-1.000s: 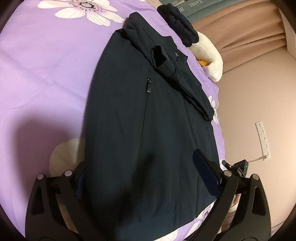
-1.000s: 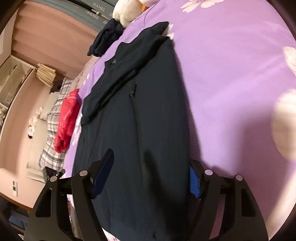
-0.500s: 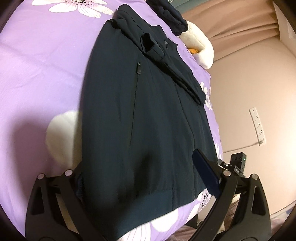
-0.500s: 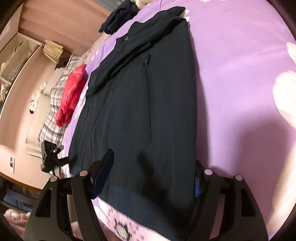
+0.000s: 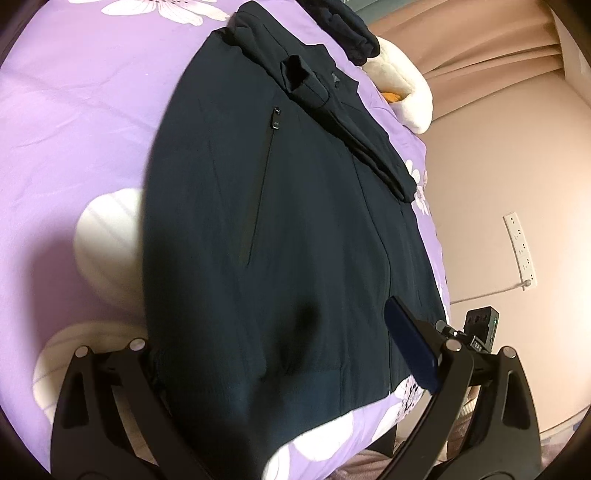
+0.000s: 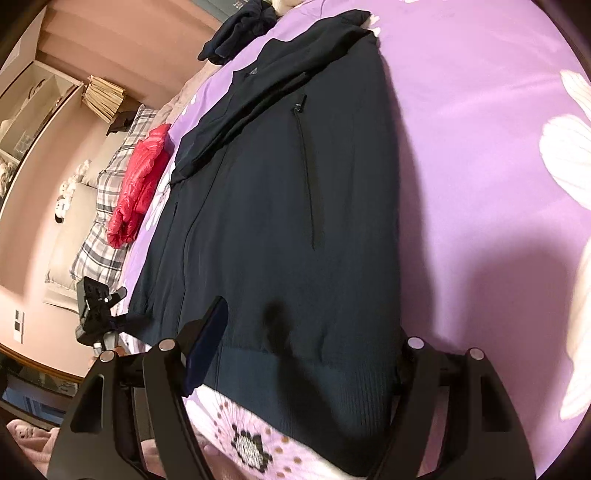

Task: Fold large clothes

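Claw status first: left claw (image 5: 280, 354) and right claw (image 6: 314, 354) are both spread wide, gripping nothing. Over the last second I've watched both views pull back toward the foot edge of the bed (image 5: 74, 110): the ribbed hem of the dark jacket (image 5: 258, 221), cut off a second ago, now shows in full with purple floral sheet below it. My read: both claws have backed off to line up on the hem, so the bottom-up fold is next and hasn't begun. Jacket lies flat, front up, zipped, running lengthwise up the bed, collar toward the far edge, a sleeve already folded diagonally across the chest. Left claw sits low over the hem near the jacket's left side, its left finger at the side edge, the other over the middle. Right claw mirrors that, its right finger at the jacket's right hem corner, its left finger over the hem. Whether any finger touches cloth I can't tell. Another dark garment (image 6: 236, 33) sits at the far edge, and a red jacket (image 6: 140, 177) lies off to the side on plaid bedding.
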A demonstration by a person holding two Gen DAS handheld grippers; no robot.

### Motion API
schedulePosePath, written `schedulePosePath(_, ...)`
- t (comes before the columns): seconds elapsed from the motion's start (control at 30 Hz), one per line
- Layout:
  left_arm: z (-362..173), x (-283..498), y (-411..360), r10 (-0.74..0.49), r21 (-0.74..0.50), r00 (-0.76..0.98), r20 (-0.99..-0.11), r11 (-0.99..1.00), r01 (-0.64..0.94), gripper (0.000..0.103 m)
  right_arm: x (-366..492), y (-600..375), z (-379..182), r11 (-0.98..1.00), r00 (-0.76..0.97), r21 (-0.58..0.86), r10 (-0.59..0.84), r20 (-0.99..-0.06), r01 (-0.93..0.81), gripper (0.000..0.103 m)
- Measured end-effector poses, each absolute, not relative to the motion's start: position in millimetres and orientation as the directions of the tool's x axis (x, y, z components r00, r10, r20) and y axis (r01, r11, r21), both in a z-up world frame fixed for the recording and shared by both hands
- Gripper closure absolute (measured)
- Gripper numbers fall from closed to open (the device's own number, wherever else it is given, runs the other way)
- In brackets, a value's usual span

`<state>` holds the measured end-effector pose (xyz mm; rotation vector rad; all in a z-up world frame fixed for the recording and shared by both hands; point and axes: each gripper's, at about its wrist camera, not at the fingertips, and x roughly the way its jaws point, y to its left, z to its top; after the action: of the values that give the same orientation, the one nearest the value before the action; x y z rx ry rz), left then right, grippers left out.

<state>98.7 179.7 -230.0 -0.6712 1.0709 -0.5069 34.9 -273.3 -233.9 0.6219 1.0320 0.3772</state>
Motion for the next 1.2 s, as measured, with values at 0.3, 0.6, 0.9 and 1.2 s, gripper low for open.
schedulePosePath(0.3,-228.4,103.6,174.3,-0.633,-0.694,0.428,-0.645,0.720,0.018,0.037,36.5,-273.0,-234.8,0.792,0.505,0.610,0.519,-0.690,0.020,0.064)
schedulePosePath(0.6,-231.7,101.3,179.0,-0.540,-0.613,0.428,-0.725,0.788,-0.045,0.078,31.4,-276.6,-234.3,0.809,0.522,0.587,0.484,-0.702,0.039,0.080)
schedulePosePath(0.9,-216.2,100.1,178.3,-0.576,-0.656,0.461,-0.675,0.755,-0.018,0.089,32.4,-266.6,-212.4,0.805,0.575,0.593,0.489,-0.656,-0.008,0.087)
schedulePosePath(1.2,-177.2,101.0,165.6,-0.643,-0.689,0.490,-0.588,0.716,0.113,0.092,33.8,-261.3,-183.7,0.761,0.625,0.643,0.541,-0.562,-0.081,0.088)
